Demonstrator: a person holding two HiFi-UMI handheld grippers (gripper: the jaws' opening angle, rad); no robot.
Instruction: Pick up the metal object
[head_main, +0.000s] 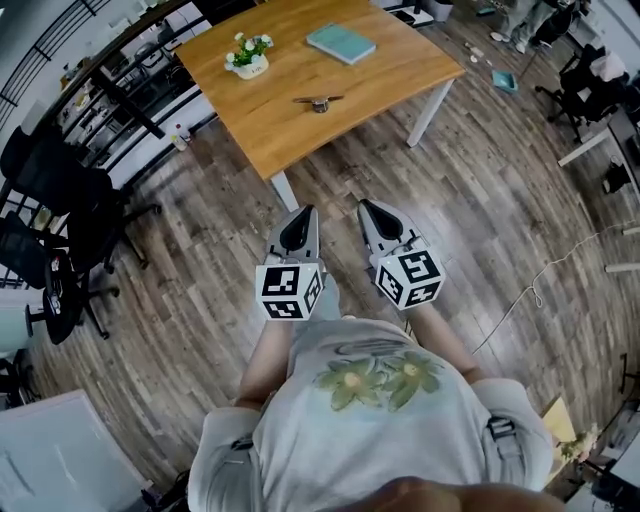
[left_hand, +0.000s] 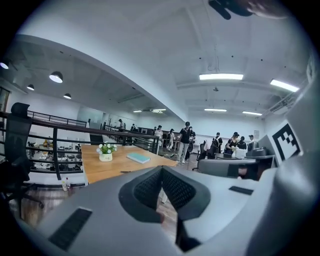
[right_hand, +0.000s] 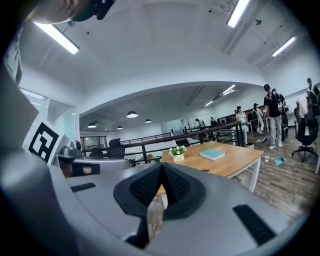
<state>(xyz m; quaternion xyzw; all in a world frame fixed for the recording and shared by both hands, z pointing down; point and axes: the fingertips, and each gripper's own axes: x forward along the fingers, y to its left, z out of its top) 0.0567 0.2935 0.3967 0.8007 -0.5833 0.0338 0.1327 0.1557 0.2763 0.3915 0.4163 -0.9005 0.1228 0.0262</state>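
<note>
A small metal object (head_main: 318, 102) lies on the wooden table (head_main: 390, 75), near its front edge. I see the same table (left_hand: 95, 162) far off in the left gripper view and, in the right gripper view, the table (right_hand: 235, 162) ahead. My left gripper (head_main: 303, 215) and right gripper (head_main: 372, 209) hang side by side over the floor, well short of the table. Both have their jaws pressed together at the tips with nothing between them.
A potted white flower (head_main: 248, 54) and a teal book (head_main: 341, 43) sit on the table. Black office chairs (head_main: 60, 215) stand at the left by a railing. More desks and chairs (head_main: 590, 90) stand at the right. Several people (left_hand: 186, 140) stand far behind the table.
</note>
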